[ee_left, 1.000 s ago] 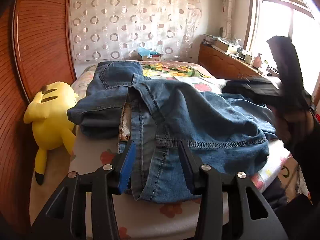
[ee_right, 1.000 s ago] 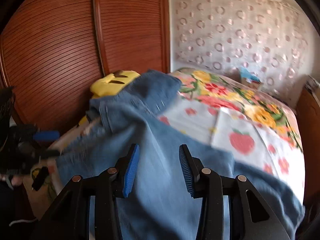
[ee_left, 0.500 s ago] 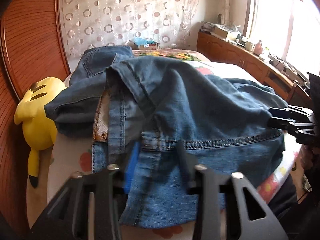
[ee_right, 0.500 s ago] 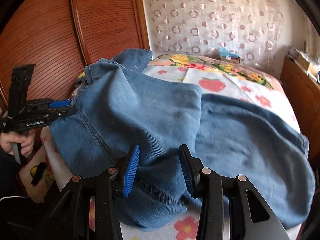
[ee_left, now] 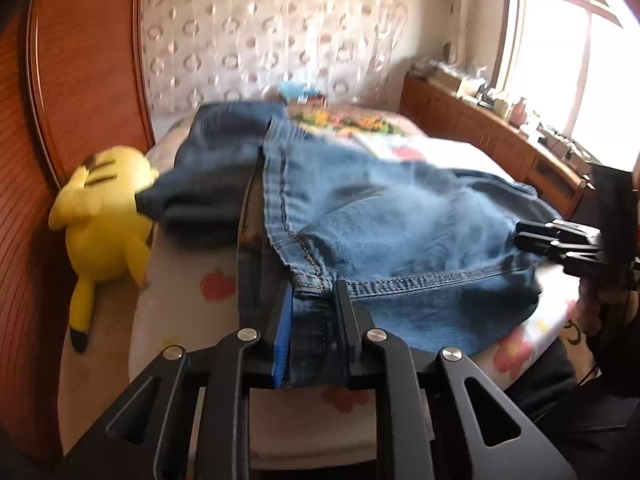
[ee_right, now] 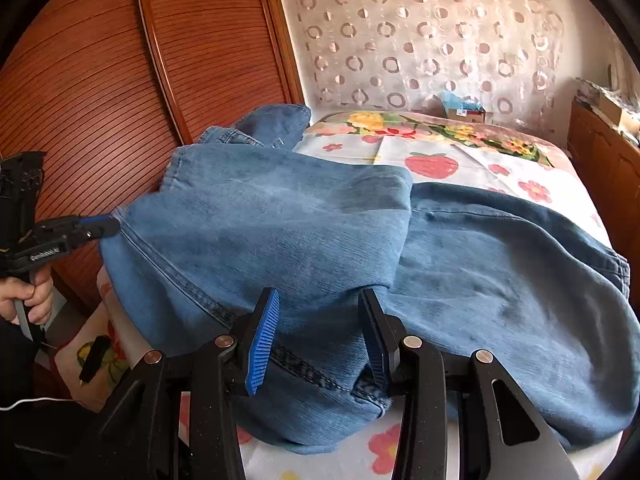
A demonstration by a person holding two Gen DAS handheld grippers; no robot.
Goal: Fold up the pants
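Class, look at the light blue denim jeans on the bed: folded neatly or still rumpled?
Still rumpled: the light blue denim jeans lie bunched, one part flopped over another, edges uneven.

We are seeing faded blue jeans with darker blue stitched seams, lying beside a darker indigo pair. The bedsheet is showing white with red strawberries and pink and yellow flowers. A yellow plush toy is wearing black ear tips. The curtain is showing pale rings on cream. The wardrobe is glowing reddish-brown, finely ribbed.
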